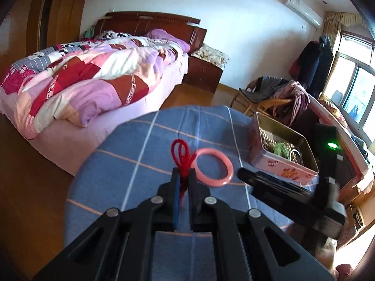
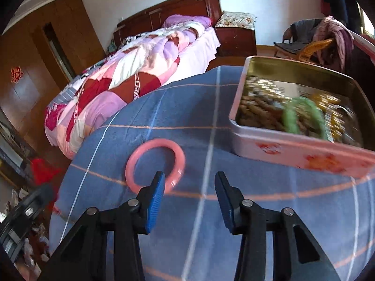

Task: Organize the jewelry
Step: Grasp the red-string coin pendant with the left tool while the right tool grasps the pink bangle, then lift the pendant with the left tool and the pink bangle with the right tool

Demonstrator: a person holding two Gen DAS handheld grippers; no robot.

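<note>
Cord comes first here: the left gripper [image 1: 182, 175] has its jaws clamped on a red cord [image 1: 181, 157], the loops fanning out just ahead of the tips and a short tail hanging back between the pads. Just right of those jaws lies the pink bangle [image 1: 214, 167], flat on the blue checked cloth [image 1: 131, 154] that covers the counter, and beyond it to the right sits the open tin [image 1: 284, 161] with beads and a green piece already inside. The right gripper [image 2: 187, 185] has its jaws apart with nothing between them; its left pad sits over the near rim of the bangle, the rest of the ring lying ahead and to the left, while the tin stands ahead and to the right. I'd judge the step in hand is carrying the cord to the tin. To do it well, lift until the loops hang clear of the cloth, keep the squeeze firm since the cord is thin and limp, travel right over the bangle without snagging it, and release only once the loops are inside the tin's walls. The right gripper should hold off the bangle while the left passes.
</note>
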